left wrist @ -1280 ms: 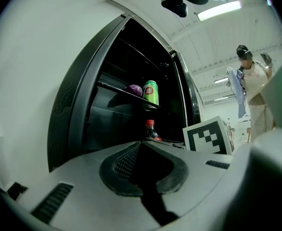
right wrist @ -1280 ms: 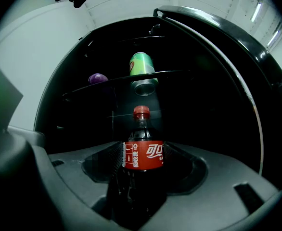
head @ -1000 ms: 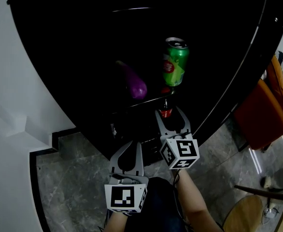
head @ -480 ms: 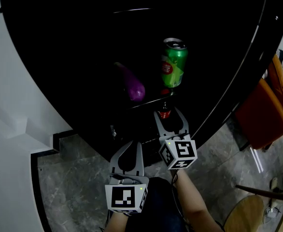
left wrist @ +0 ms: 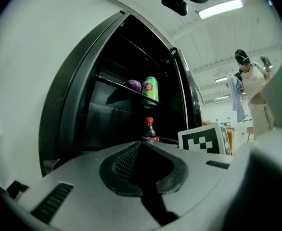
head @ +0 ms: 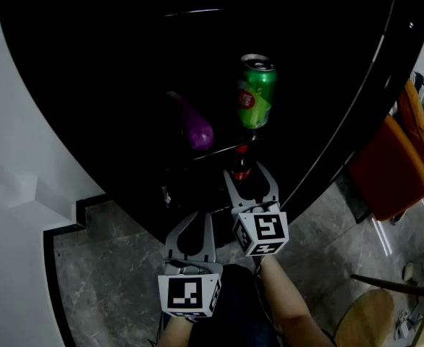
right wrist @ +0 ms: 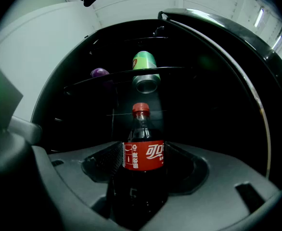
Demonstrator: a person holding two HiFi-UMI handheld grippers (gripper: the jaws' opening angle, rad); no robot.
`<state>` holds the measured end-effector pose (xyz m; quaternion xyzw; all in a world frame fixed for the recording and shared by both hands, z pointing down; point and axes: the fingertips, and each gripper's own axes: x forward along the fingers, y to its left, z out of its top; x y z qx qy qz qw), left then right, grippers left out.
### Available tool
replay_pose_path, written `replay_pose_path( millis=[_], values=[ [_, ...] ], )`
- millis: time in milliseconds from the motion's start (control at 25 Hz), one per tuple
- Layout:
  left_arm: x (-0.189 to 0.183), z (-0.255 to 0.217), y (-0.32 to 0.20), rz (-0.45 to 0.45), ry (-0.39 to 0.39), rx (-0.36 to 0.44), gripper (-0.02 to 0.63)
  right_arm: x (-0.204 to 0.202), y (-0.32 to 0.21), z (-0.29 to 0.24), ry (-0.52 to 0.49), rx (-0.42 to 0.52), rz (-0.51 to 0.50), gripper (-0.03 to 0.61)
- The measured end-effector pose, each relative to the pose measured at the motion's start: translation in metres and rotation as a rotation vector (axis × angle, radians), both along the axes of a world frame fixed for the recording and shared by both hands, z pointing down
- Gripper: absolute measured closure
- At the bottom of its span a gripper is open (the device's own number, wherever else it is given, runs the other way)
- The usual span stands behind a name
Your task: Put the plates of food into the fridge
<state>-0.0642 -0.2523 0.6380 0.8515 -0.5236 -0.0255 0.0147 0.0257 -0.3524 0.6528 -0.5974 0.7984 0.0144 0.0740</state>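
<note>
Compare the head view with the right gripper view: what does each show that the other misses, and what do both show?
Only the head view: the person's forearm, the grey floor, an orange chair, the marker cube on the right gripper, and the top of the green can. Only the right gripper view: the white print on the label of the cola bottle, close up between the fingers, and the can's underside. Both: the dark open fridge, the bottle, the can and the purple eggplant on the shelf.
</note>
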Motion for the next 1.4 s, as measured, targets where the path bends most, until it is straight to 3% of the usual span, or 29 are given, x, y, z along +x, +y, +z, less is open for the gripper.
replay_pose_path(
  millis=[840, 1400],
  values=[
    [0.002, -0.002, -0.001, 0.007, 0.002, 0.003, 0.606, -0.004, -0.002, -0.005, 0.033, -0.018, 0.000, 0.304],
    [-0.009, 0.000, -0.005, -0.026, 0.001, 0.000, 0.606, -0.002, -0.015, -0.012, 0.004, 0.031, 0.004, 0.304]
  ],
)
